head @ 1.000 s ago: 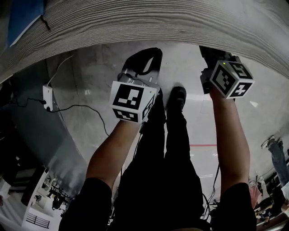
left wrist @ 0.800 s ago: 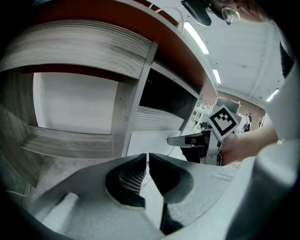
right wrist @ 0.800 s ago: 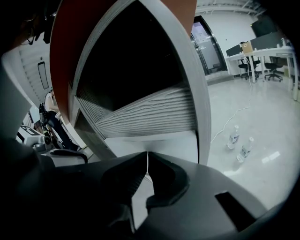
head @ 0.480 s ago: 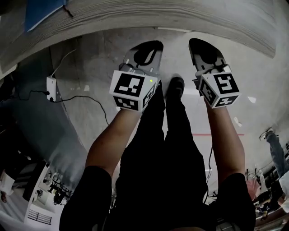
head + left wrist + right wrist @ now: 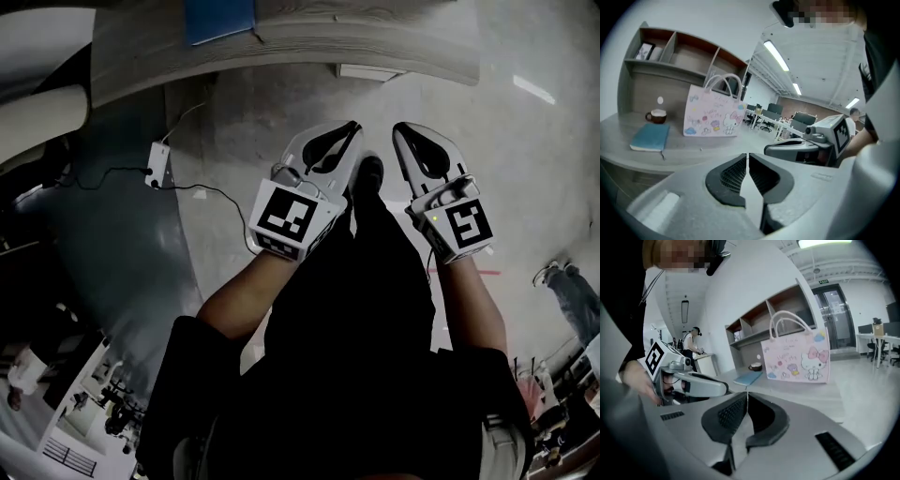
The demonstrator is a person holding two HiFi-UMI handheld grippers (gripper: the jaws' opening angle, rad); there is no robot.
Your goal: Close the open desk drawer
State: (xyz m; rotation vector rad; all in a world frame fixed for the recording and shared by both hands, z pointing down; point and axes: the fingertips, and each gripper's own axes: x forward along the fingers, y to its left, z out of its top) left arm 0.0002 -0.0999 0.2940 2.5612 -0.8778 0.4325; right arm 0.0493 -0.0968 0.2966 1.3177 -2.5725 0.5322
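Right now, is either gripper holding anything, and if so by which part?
Nothing is held. The left gripper and the right gripper each have their jaws together with nothing between them.

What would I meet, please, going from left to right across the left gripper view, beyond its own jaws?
In order: flat blue notebook → pink cartoon-printed tote bag with white handles → grey right gripper with its marker cube.

You are holding the left gripper (image 5: 747, 155) and right gripper (image 5: 747, 394), both matt grey plastic with ribbed black pads (image 5: 731, 174); the desk (image 5: 375, 39) is showing matt wood grain.
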